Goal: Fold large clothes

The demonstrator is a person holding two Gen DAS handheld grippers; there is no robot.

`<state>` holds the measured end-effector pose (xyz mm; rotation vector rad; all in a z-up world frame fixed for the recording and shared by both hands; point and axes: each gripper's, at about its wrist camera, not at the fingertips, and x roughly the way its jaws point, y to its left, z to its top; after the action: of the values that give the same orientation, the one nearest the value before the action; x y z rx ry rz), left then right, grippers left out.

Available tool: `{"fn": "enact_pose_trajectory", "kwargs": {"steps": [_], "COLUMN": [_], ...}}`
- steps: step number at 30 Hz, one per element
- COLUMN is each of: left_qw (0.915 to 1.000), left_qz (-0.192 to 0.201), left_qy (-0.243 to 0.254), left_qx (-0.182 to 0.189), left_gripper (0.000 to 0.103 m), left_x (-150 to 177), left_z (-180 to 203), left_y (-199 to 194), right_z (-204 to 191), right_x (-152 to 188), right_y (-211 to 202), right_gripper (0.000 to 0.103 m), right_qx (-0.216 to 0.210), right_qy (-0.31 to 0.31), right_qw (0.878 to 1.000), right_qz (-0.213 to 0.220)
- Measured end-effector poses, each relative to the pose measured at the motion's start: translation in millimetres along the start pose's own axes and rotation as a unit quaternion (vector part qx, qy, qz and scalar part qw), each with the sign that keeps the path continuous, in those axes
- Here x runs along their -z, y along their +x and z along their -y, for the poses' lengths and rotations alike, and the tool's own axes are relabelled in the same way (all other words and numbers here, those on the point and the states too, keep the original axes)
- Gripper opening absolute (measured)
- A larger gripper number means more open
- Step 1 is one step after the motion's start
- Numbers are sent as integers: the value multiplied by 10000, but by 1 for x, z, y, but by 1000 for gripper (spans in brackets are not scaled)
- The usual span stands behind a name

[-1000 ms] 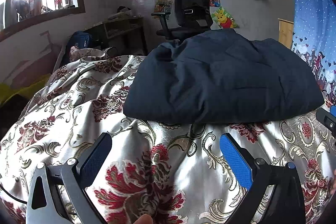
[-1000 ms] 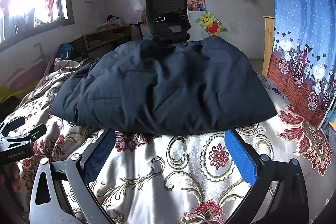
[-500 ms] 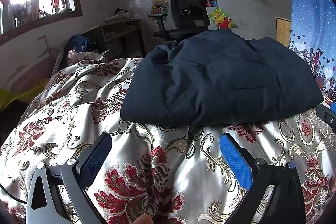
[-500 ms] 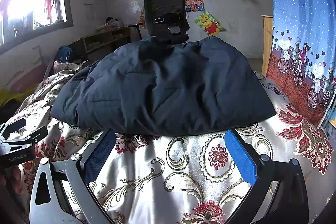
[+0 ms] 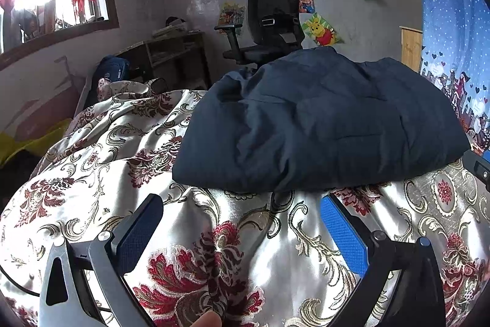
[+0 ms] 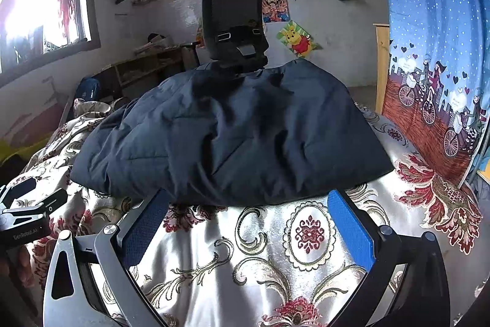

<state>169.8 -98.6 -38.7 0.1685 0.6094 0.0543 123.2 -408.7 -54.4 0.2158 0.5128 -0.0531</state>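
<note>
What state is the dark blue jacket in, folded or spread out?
Folded. The dark blue jacket lies as a compact doubled bundle with a rounded fold edge along its near side on the floral bedspread; no sleeves stick out.

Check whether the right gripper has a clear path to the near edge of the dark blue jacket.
Probably yes. The right gripper is open, and the dark blue jacket lies just ahead of its fingertips on the floral bedspread, with nothing between them.

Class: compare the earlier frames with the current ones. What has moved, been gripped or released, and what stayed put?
Almost nothing: both views shifted only slightly. The left gripper and right gripper stay open and empty, short of the dark blue jacket, which lies unchanged on the floral bedspread.
</note>
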Motion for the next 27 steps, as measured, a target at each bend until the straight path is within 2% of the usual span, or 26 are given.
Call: {"fn": "enact_pose_trajectory", "kwargs": {"steps": [27], "left_qw": [10000], "left_qz": [25], "left_qy": [14], "left_qx": [-10], "left_gripper": [103], "left_x": [3], "left_z": [1], "left_y": [0], "right_z": [0], "right_x": [-1], "right_y": [-1], "right_gripper": [102], "right_qx": [-40], "right_qy": [-53], "right_qw": [10000], "right_qz": [12]}}
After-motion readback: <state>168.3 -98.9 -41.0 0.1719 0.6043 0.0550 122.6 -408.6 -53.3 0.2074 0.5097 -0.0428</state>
